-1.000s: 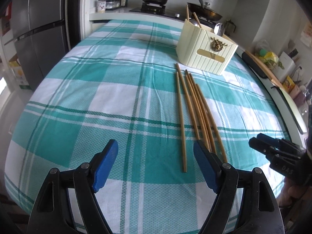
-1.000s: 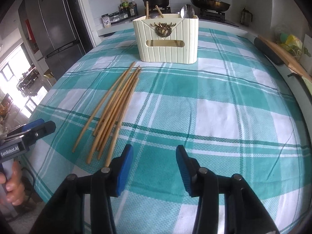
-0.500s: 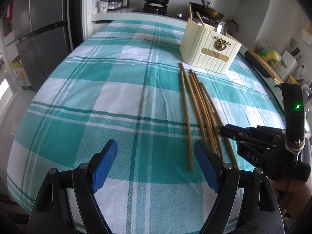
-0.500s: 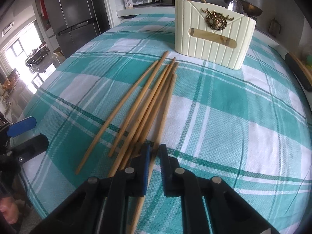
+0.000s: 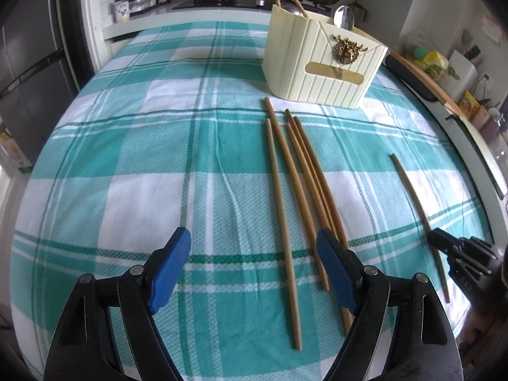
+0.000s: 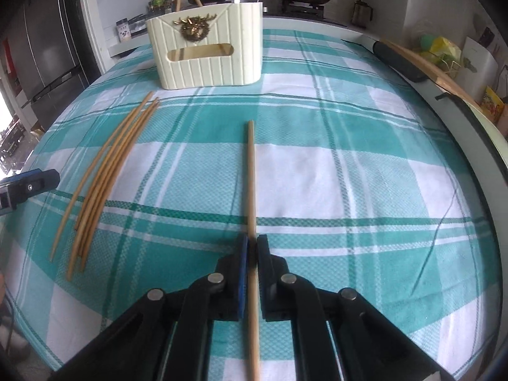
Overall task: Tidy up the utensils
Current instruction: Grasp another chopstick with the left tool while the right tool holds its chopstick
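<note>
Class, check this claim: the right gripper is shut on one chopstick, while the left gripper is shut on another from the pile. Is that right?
Not quite. The left gripper is open and holds nothing, as the left wrist view shows. The right gripper is indeed shut on one chopstick, apart from the pile.

Chopsticks, wooden: five are counted lying loose in a group (image 5: 295, 197) on the cloth; one more (image 6: 251, 184) is counted apart from them. Utensil holder (image 5: 320, 63), cream: one. Spoon (image 5: 344, 19) standing in it: one seen clearly. Grippers: two, left (image 5: 254, 263) and right (image 6: 252, 254). Pots on stove: two.
</note>
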